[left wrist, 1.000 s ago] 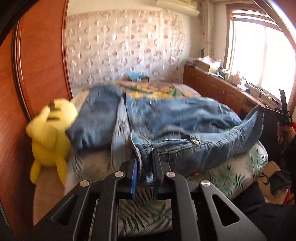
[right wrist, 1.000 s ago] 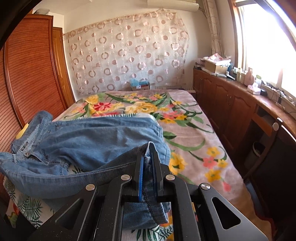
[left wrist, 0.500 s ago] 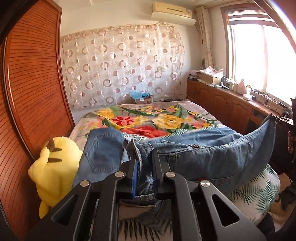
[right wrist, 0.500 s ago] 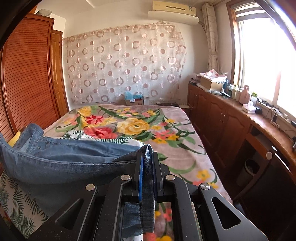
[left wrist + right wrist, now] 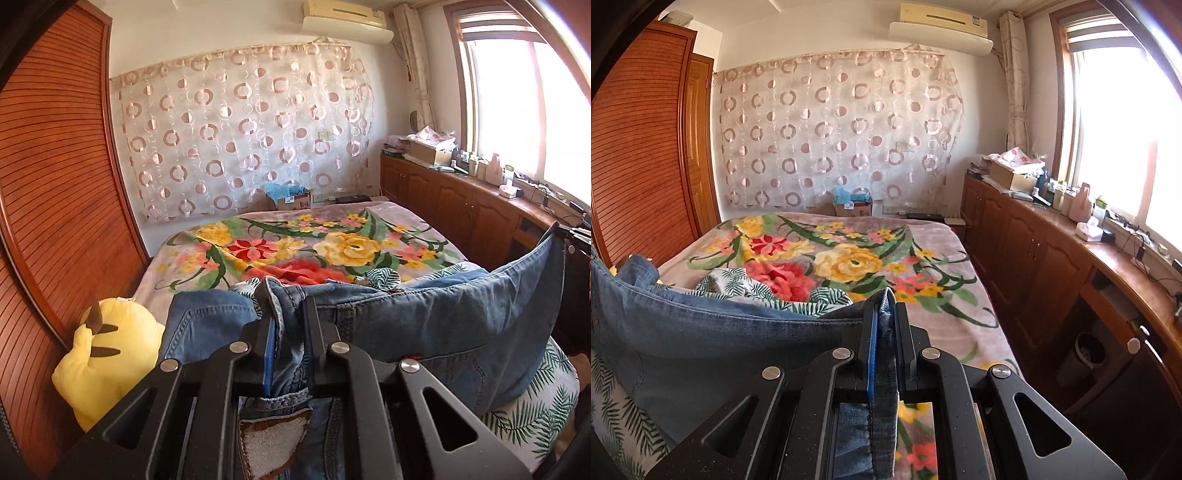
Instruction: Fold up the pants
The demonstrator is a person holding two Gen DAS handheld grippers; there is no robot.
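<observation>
The blue denim pants (image 5: 424, 325) hang lifted between my two grippers above the near end of the bed. My left gripper (image 5: 286, 314) is shut on the waistband, with a leather label hanging below the fingers. My right gripper (image 5: 885, 314) is shut on the other edge of the pants (image 5: 701, 332), whose fabric stretches away to the left. In the left wrist view the right gripper shows at the far right edge (image 5: 576, 236), holding the raised corner of the denim.
The bed carries a floral blanket (image 5: 849, 258) and a palm-leaf sheet (image 5: 535, 413). A yellow plush toy (image 5: 107, 354) sits by the wooden wardrobe (image 5: 48, 206) on the left. Wooden cabinets (image 5: 1052, 266) with clutter run under the window on the right.
Both grippers have risen and pulled back toward the near end of the bed, lifting the pants off the blanket. More of the floral blanket now shows behind the denim.
</observation>
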